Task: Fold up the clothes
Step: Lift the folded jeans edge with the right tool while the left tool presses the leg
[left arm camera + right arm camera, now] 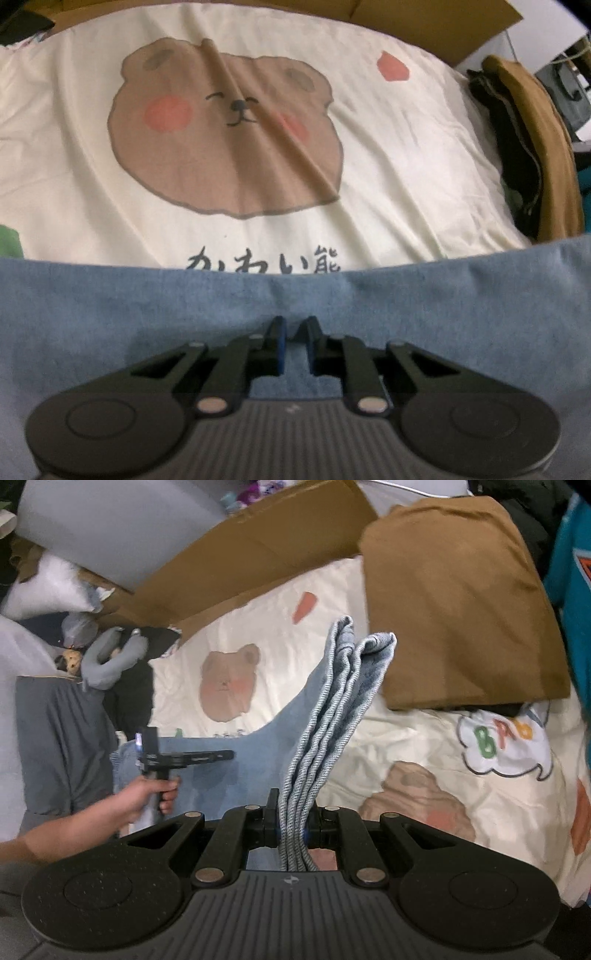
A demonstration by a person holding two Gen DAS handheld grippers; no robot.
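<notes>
Right wrist view: the right gripper point(293, 821) at lower centre is clamped on a bunched fold of the light blue knitted cotton garment point(332, 716); the gathered layers rise from between the pads towards the centre of the frame, their ribbed edges showing; the rest of the garment spreads flat at centre left over the cream bedsheet printed with brown bear faces point(406, 738); at left, a bare hand point(147, 794) grips the handle of the left gripper point(231, 754), which hangs over that flat part; a folded mustard-brown cloth point(461, 609) lies at upper right on the sheet, a flattened brown cardboard sheet point(258, 550) runs along the top.

Left wrist view: the left gripper point(293, 334) at lower centre points down onto the blue garment point(147, 314), its jaws drawn narrow with a slim gap between them; whether fabric is pinched there I cannot tell; the garment fills the lower half; above it, the bear-print bedsheet point(388, 166); the mustard-brown cloth point(535, 129) at the right edge.
</notes>
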